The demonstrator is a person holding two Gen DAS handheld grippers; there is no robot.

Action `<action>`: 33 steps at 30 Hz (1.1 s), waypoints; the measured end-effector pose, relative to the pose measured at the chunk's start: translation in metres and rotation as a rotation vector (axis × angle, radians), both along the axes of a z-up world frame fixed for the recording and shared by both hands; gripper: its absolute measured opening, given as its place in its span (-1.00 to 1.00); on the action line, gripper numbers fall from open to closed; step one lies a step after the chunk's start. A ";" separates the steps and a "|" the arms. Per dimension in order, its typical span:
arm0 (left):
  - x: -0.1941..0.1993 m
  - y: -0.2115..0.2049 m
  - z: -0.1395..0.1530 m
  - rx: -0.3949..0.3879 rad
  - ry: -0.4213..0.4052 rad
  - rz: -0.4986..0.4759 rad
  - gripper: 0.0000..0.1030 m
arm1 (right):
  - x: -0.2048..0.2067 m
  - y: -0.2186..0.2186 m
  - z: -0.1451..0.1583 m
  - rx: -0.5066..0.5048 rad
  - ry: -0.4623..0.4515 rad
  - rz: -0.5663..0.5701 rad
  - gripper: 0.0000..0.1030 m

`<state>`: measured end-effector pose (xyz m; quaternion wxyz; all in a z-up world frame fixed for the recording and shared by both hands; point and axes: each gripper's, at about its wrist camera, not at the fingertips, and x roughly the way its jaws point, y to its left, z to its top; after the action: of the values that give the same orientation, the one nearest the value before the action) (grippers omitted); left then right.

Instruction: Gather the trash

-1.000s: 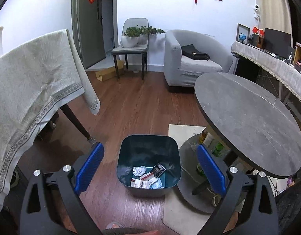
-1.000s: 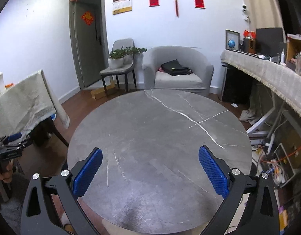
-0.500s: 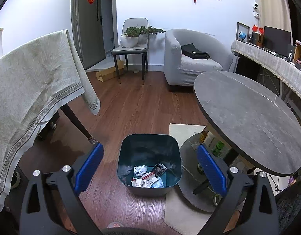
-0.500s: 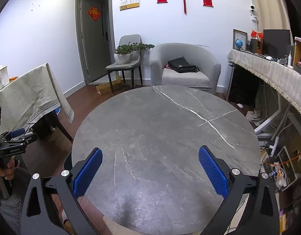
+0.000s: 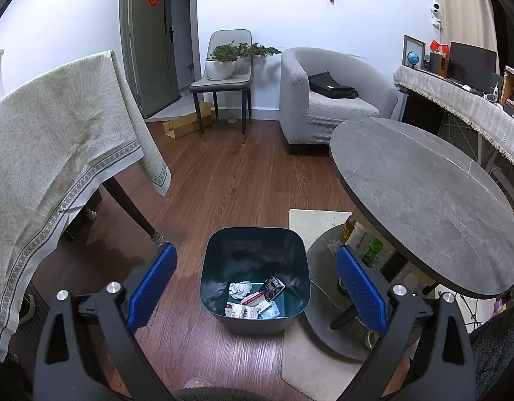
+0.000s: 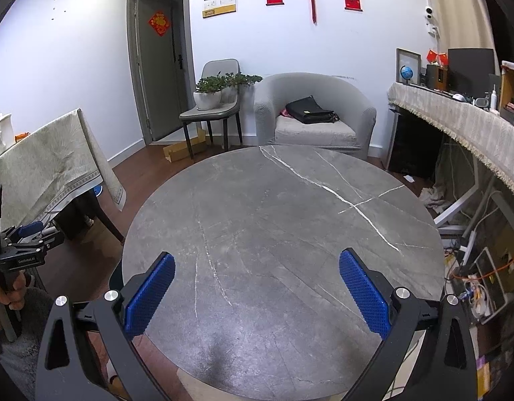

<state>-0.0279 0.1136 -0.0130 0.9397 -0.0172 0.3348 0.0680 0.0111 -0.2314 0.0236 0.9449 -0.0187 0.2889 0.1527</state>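
A dark teal trash bin [image 5: 220,267] stands on the wood floor beside the round grey table [image 5: 423,193]. Inside it lie crumpled paper [image 5: 240,289], a dark can [image 5: 273,288] and several wrappers [image 5: 246,307]. My left gripper [image 5: 255,279] hangs open above the bin with nothing between its blue pads. My right gripper [image 6: 257,287] is open over the bare top of the round grey table [image 6: 283,220], holding nothing. The left gripper [image 6: 26,244] also shows at the left edge of the right wrist view, held in a hand.
A cloth-covered table [image 5: 49,140] stands left of the bin. Bottles [image 5: 370,250] sit on the round table's lower shelf. Farther back are a grey armchair [image 5: 327,100] with a black bag, a chair with plants [image 5: 223,77], and a draped counter [image 6: 464,120] on the right.
The left wrist view has pulled up and back a little from the bin. The right gripper has risen and tilted up slightly over the round table. Both stay open.
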 end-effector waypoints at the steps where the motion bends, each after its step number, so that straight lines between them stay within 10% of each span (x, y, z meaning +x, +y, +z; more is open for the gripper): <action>1: 0.000 0.000 0.000 0.001 0.000 0.000 0.90 | 0.000 0.000 0.000 0.000 0.001 -0.001 0.93; 33: 0.001 -0.001 0.000 0.010 0.003 -0.006 0.90 | -0.001 0.001 0.000 -0.007 0.004 -0.002 0.93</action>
<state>-0.0266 0.1130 -0.0127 0.9395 -0.0115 0.3358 0.0670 0.0101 -0.2301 0.0234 0.9444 -0.0213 0.2915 0.1509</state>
